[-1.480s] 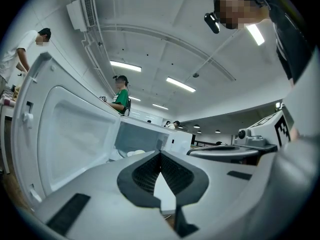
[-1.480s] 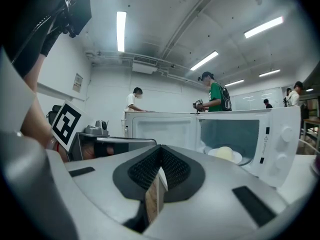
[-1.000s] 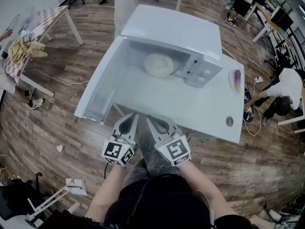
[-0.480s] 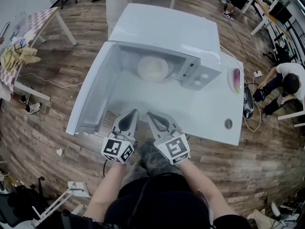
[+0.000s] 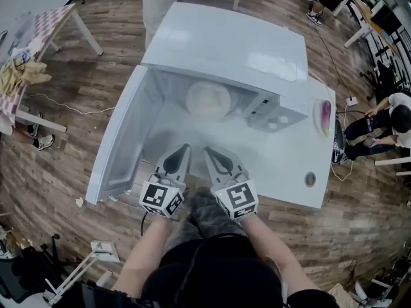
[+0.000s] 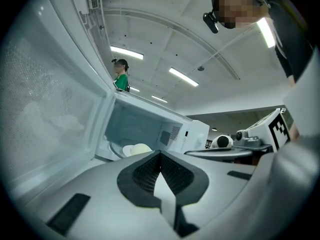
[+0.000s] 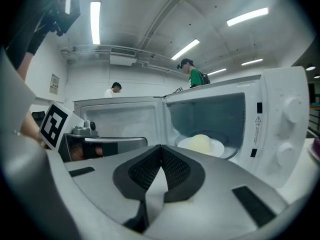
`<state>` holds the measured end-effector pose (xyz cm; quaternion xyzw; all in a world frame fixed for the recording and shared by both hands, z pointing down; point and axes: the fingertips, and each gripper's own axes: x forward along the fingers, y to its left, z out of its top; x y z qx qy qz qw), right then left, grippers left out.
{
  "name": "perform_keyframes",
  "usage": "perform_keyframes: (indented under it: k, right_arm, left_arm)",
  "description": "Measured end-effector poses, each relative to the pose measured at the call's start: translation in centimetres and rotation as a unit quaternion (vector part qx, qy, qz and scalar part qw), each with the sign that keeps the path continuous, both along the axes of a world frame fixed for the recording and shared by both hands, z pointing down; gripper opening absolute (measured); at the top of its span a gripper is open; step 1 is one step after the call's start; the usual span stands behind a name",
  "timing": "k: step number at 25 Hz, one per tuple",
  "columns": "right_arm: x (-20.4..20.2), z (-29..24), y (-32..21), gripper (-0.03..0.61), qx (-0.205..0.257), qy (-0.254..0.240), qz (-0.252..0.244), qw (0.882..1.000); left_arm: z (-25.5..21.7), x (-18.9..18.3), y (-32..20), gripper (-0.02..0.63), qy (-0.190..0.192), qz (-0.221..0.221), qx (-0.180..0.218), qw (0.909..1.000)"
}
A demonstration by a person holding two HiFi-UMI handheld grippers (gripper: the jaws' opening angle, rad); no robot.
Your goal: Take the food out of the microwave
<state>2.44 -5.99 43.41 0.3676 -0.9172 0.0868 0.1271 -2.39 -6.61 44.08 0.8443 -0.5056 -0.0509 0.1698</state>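
White worktop (image 5: pixel 282 165) on wood floor (image 5: pixel 58 172). White microwave (image 5: pixel 225 43) on worktop, door (image 5: pixel 122 140) swung wide to left, cavity exposed. Left tool (image 5: pixel 184 148) and right tool (image 5: pixel 207 150) side by side over worktop in front of cavity, tips toward it. Both tools' jaws closed together, nothing between. Food (image 5: pixel 207 98), pale dome, on white plate (image 7: pixel 220 147) inside microwave, apart from both tools.

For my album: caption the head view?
Left gripper and right gripper, both shut, face open microwave holding pale food.
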Motion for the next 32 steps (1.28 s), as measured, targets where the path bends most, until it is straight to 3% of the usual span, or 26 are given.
perform_keyframes:
  k: [5,14,23,28,32]
  right_arm:
    - [0.4,1.4,-2.9,0.017,-0.026,-0.009,0.029,0.999]
    - [1.7,4.4,-7.1,0.018,-0.114,-0.032,0.096,0.988]
    - [1.7,6.4,-8.3,0.018,-0.199,-0.081,0.166,0.962]
    - [2.0,6.7,-8.8,0.02,-0.218,-0.111,0.204,0.948]
    - [2.2,7.4,-9.1,0.058,-0.246,-0.152,0.223,0.931]
  left_arm:
    - [1.0,0.1,-2.2,0.009,-0.004,0.005,-0.007,1.0]
    - [2.4,-0.5,-5.6,0.009,-0.009,0.001,-0.021,0.9997]
    - [3.8,-1.1,-6.3,0.009,-0.014,0.036,-0.05,0.998]
    - [4.2,-0.8,-7.0,0.009,-0.024,0.067,-0.054,0.996]
    - [4.5,-0.3,-7.2,0.009,-0.027,0.083,-0.056,0.9946]
